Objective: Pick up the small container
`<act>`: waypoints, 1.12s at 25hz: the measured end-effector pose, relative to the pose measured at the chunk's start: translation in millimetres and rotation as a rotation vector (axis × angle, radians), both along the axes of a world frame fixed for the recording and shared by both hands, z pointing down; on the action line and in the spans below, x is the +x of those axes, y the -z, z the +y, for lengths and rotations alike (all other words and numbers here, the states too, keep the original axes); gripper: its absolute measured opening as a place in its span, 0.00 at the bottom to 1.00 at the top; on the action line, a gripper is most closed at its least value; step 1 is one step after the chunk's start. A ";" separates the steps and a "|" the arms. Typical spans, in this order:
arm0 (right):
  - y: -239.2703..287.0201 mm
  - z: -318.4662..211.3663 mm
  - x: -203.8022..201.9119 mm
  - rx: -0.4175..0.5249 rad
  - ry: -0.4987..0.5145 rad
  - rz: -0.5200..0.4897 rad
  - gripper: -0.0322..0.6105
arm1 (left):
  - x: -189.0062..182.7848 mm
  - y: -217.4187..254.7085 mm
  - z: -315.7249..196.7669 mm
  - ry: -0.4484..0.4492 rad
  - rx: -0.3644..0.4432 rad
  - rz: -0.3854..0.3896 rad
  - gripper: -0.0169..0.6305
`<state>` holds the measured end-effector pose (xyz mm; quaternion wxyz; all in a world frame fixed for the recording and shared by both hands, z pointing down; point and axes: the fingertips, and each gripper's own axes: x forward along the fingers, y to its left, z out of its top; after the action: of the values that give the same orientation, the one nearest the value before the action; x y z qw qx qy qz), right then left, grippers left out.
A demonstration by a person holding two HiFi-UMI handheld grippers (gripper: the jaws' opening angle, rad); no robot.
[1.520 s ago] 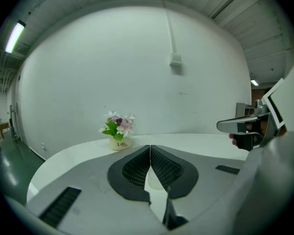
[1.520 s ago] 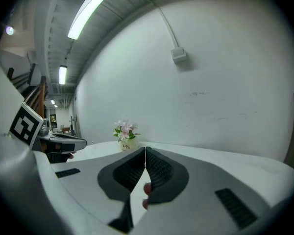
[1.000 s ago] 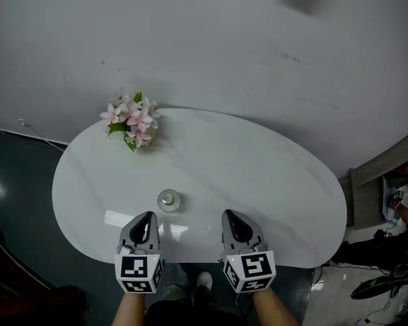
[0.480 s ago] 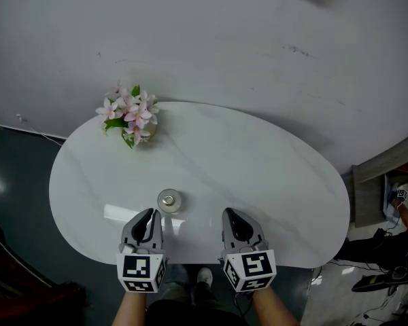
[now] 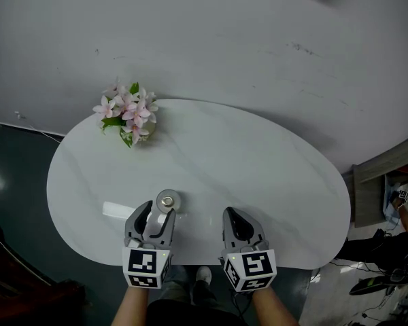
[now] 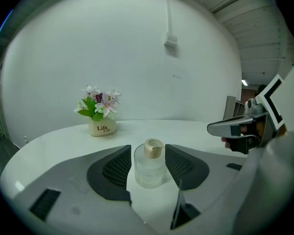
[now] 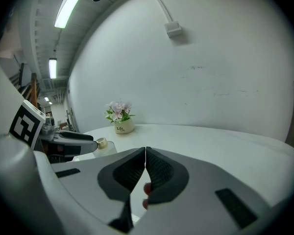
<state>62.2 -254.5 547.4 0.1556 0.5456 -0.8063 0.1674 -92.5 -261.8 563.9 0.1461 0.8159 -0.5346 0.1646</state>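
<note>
The left tongs (image 5: pixel 158 216) are opening, and the small container (image 6: pixel 149 163) stands between the two jaws. There is a thin gap on each side, so the dark pads do not press on it. The right tongs (image 7: pixel 145 156) have their jaws together, with nothing between them.

The small container is a little clear jar with a gold cap. It stands upright on the white table (image 5: pixel 258 175), close to the near edge and a bit left of the middle. The table is long with round ends. It has faint grey lines in it and shines a little. At its far left sits a cream pot of pink flowers (image 5: pixel 129 116), well apart from the jar. Behind the table is a plain pale wall (image 5: pixel 224 39) with a few small marks. A thin white strip with a small box (image 6: pixel 170 41) on it runs down the wall. The floor (image 5: pixel 17 182) on the left is dark and glossy.

The left forearm (image 5: pixel 126 309) and the right forearm (image 5: pixel 272 309) come up from the bottom edge, side by side. Both are bare. Both tongs point away from the person, over the near edge of the table. They are near each other but do not touch. The left tongs lean a little to the right, toward the jar.
</note>
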 end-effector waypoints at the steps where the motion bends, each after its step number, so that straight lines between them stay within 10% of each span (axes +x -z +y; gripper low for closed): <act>1: -1.1 -0.6 0.8 -0.003 -0.002 0.000 0.15 | 1.2 -1.2 -1.2 -0.002 -0.003 0.001 0.33; 28: -14.2 -10.1 13.1 -0.037 -0.030 0.010 0.15 | 11.3 -7.8 -17.7 -0.014 0.028 -0.010 0.28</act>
<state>75.2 -264.6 561.6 0.1672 0.5554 -0.7941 0.1817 -81.2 -279.5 571.7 0.1307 0.8209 -0.5318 0.1620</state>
